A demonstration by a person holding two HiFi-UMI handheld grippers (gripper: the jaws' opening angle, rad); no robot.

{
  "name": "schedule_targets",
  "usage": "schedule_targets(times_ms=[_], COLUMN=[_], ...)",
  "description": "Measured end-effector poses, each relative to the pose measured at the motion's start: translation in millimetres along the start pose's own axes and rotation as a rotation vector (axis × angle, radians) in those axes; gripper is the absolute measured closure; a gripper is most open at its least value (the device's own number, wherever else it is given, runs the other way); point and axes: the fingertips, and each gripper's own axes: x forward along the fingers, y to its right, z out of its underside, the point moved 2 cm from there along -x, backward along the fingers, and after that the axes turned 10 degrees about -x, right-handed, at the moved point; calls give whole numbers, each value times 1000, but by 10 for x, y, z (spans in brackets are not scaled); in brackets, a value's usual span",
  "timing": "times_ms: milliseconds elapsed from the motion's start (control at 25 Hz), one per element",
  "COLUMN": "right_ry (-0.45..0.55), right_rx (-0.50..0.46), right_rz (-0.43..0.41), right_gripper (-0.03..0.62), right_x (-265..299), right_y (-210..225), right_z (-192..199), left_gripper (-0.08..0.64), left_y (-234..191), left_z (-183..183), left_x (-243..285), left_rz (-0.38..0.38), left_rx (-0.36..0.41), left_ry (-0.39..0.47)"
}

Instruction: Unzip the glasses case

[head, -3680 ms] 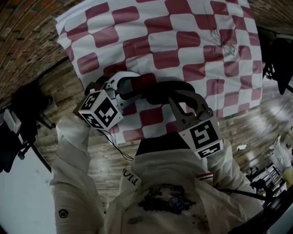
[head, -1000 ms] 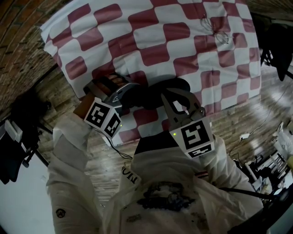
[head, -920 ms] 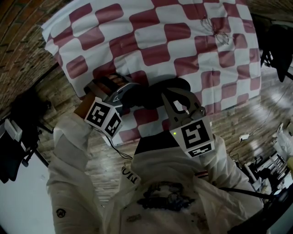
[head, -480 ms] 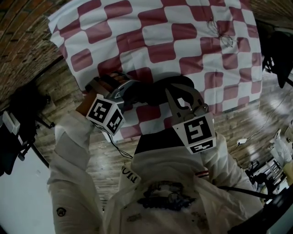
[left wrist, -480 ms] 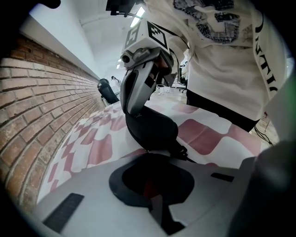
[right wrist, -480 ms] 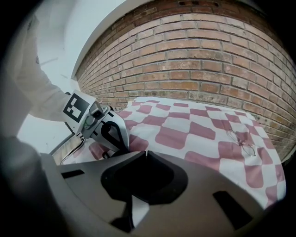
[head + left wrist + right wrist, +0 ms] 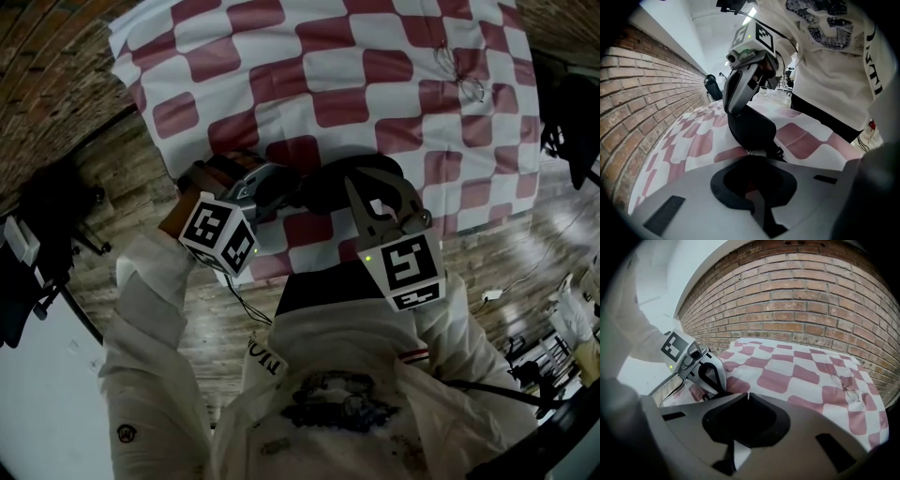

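Rolling slightly at the wrist, the left tongs (image 7: 751, 157) have tipped their marker cube since a second ago, while the right tongs (image 7: 747, 394) have kept their place. The black glasses case (image 7: 323, 187) lies on the red-and-white checked cloth (image 7: 337, 56) that covers the tabletop, close to the cloth's 6 o'clock edge in the head view and just in front of the person's white sweatshirt (image 7: 328, 412). The left tongs come at the case from its 9 o'clock end; their jaws are together, with the tips at the case's near end, right beside the small black zip pull (image 7: 777, 152). Whether they pinch that pull cannot be made out. The right tongs stand at the case's 3 o'clock end and are clamped down on it, the jaws only a sliver apart. A pair of thin wire spectacles (image 7: 461, 82) rests on the cloth well apart from the case, toward 1 o'clock. A brick wall (image 7: 811, 296) stands behind the tabletop.
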Motion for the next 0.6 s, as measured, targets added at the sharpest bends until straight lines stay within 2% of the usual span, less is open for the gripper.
schedule_targets(times_ms=[320,600], right_ry=[7,11], right_rx=[-13,-36], right_rz=[6,23], right_gripper=[571,571], right_x=[4,2], right_y=[0,-4], right_z=[0,-2], left_gripper=[554,554], left_y=[110,178], left_z=[7,0], left_x=[-47,-72], left_rz=[20,-3], left_rx=[-56,-138], left_ry=[-13,-7])
